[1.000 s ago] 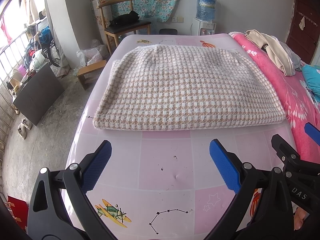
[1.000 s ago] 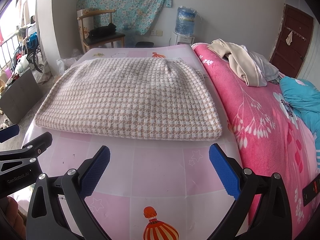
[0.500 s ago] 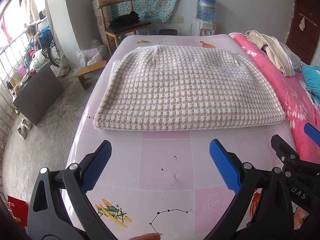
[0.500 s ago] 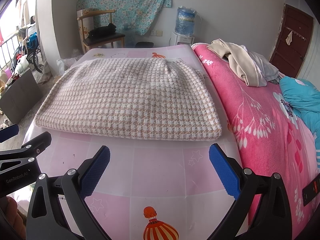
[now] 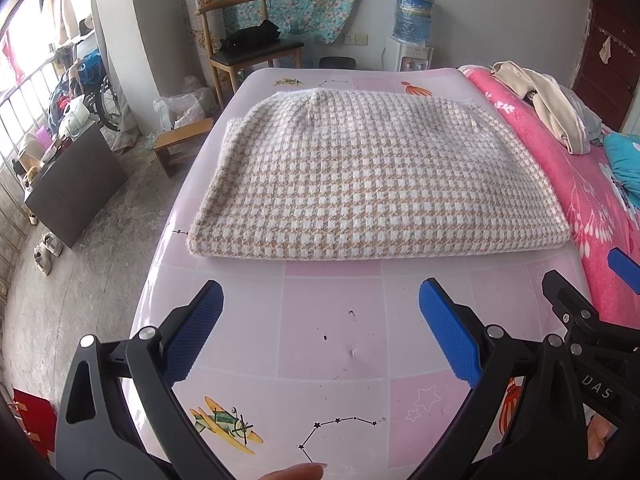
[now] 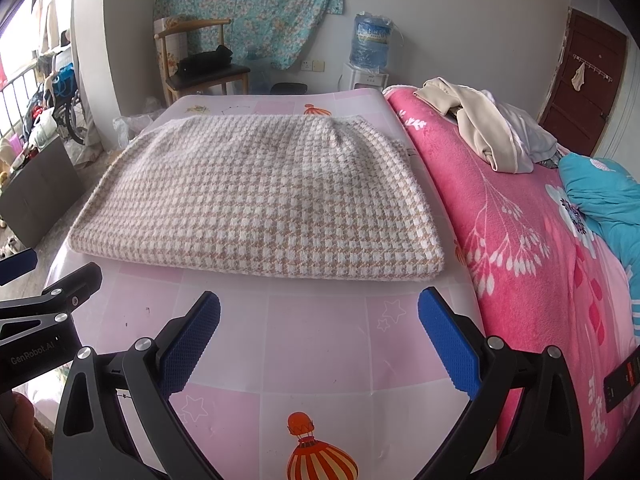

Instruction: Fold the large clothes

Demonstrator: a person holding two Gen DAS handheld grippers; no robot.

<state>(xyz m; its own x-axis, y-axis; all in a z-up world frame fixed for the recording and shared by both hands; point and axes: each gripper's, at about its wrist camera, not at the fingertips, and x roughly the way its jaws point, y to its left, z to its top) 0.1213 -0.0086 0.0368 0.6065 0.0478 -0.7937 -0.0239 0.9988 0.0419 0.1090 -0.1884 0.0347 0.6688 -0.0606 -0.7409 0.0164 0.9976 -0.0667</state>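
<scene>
Nothing had shifted since earlier frames. We held left gripper (image 5: 320,330) and right gripper (image 6: 319,330) wide open, empty, near table's (image 5: 332,320) front edge; folded checked garment (image 5: 376,184) lay beyond jaws, apart.

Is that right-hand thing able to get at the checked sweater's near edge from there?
Probably yes. The right tongs stand open over bare pink table, and nothing lies between them and the near edge of the folded checked sweater.

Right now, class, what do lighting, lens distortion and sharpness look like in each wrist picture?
Left wrist view: daylight glares from the window at left, the pink patterned table bows barrel-like, corners vignette black. Right wrist view: the folded beige-and-white checked garment is sharp and evenly lit; the dark brown door leans inward.
</scene>
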